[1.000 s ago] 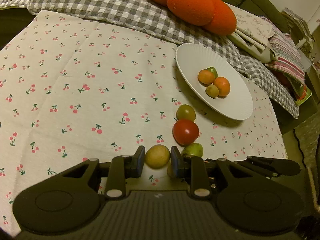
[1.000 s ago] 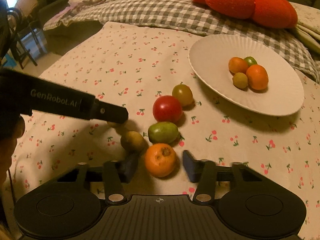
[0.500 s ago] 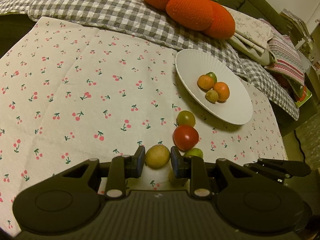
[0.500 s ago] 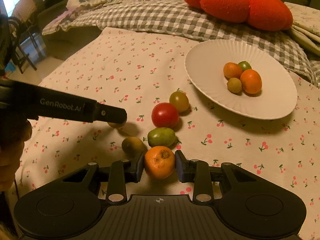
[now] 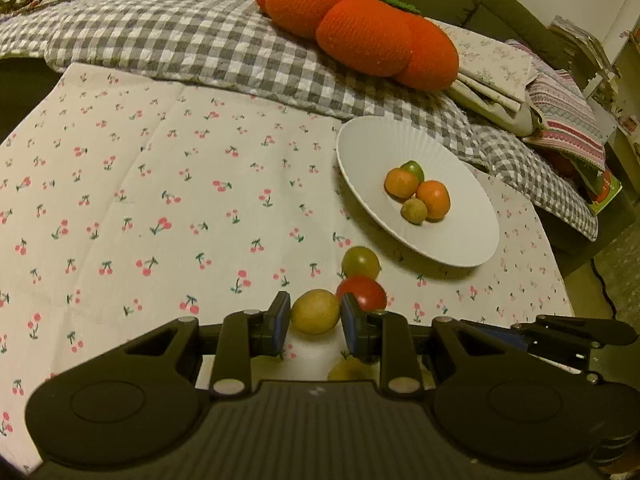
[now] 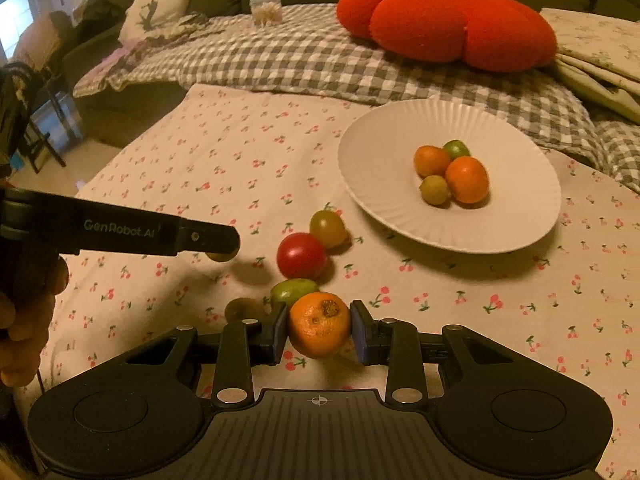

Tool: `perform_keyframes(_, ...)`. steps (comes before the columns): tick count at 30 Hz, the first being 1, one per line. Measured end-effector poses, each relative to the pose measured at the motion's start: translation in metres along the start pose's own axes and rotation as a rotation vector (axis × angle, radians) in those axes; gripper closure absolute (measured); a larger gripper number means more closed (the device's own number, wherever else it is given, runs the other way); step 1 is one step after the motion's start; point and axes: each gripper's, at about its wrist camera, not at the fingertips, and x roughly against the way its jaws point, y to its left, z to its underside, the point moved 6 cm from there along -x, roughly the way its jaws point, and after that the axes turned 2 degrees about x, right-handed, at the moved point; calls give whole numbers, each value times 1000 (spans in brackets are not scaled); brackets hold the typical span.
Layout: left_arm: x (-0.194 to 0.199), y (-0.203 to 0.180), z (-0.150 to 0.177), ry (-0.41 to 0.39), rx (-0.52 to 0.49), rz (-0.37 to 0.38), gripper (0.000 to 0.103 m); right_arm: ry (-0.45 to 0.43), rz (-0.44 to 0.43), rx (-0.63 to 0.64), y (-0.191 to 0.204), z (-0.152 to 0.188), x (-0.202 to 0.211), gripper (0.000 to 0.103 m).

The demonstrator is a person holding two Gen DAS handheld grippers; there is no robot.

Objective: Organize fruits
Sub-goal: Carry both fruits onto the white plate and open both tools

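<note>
My left gripper [image 5: 315, 316] is shut on a yellow fruit [image 5: 315, 311] and holds it above the cherry-print cloth. My right gripper [image 6: 319, 330] is shut on an orange [image 6: 319, 323], lifted off the cloth. A white plate [image 6: 500, 224] holds several small fruits, among them an orange one [image 6: 467, 179]. On the cloth before the plate lie a red tomato [image 6: 301, 255], a yellow-green tomato [image 6: 328, 229], a green fruit [image 6: 290, 291] and a brownish fruit [image 6: 242, 309]. The left gripper also shows in the right wrist view [image 6: 224, 246].
A grey checked blanket [image 5: 160, 40] and a big orange pumpkin cushion [image 5: 360, 32] lie behind the plate. Folded cloths [image 5: 560, 120] are stacked at the far right. The table edge drops off at the right [image 5: 560, 272].
The right gripper closed on the orange and lifted it. The left gripper rose with the yellow fruit held, so the cloth and plate look farther away.
</note>
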Motion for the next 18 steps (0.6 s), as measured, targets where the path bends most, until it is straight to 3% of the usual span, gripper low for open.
perform_keyframes(18, -3, -33, -30, -95, -107, 24, 77, -63, 62, -92, -36, -15, 13, 72)
